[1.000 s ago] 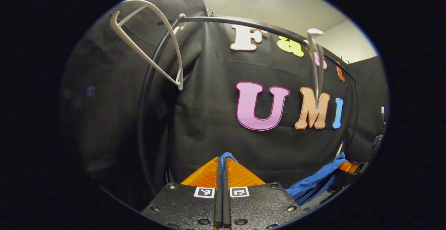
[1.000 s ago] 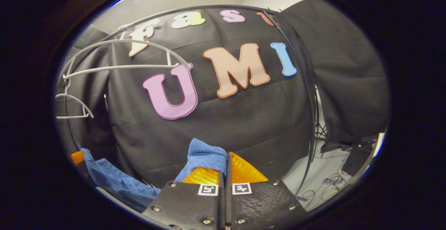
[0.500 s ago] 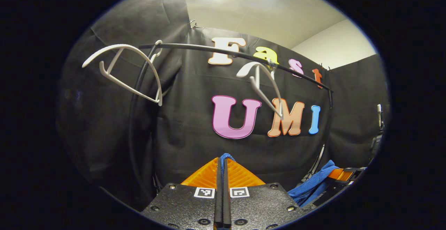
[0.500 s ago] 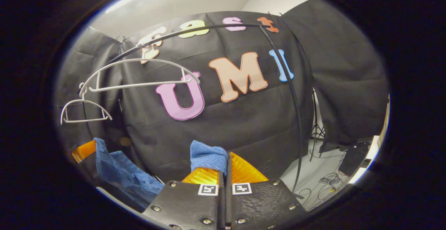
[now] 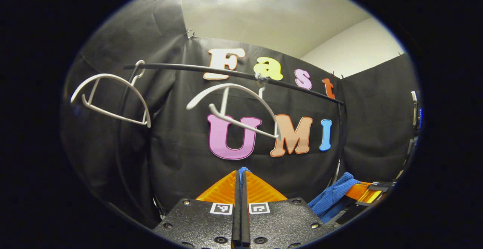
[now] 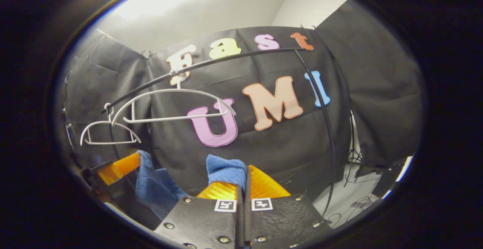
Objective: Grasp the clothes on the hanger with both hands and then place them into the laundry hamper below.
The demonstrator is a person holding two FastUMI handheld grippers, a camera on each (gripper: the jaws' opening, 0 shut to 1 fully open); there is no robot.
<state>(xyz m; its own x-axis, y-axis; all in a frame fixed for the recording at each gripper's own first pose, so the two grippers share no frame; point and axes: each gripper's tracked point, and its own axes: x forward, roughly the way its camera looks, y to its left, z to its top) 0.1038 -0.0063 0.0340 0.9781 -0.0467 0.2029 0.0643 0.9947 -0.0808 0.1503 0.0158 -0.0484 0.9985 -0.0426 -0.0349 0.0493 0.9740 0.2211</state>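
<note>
I have the blue garment (image 6: pixel 225 169) off its hanger (image 5: pixel 234 109), strung between left gripper (image 5: pixel 239 188) and right gripper (image 6: pixel 243 188), both pinched tight on it. Hamper unseen, presumably below.

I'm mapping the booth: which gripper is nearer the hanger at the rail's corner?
Left. The left gripper sits just below the corner hanger; the right gripper is farther off, with the other hanger between. Both hold the garment.

Two hangers (image 5: pixel 234 107) side by side on rail (image 5: pixel 234 73), cloth (image 6: pixel 226 169) below
</note>
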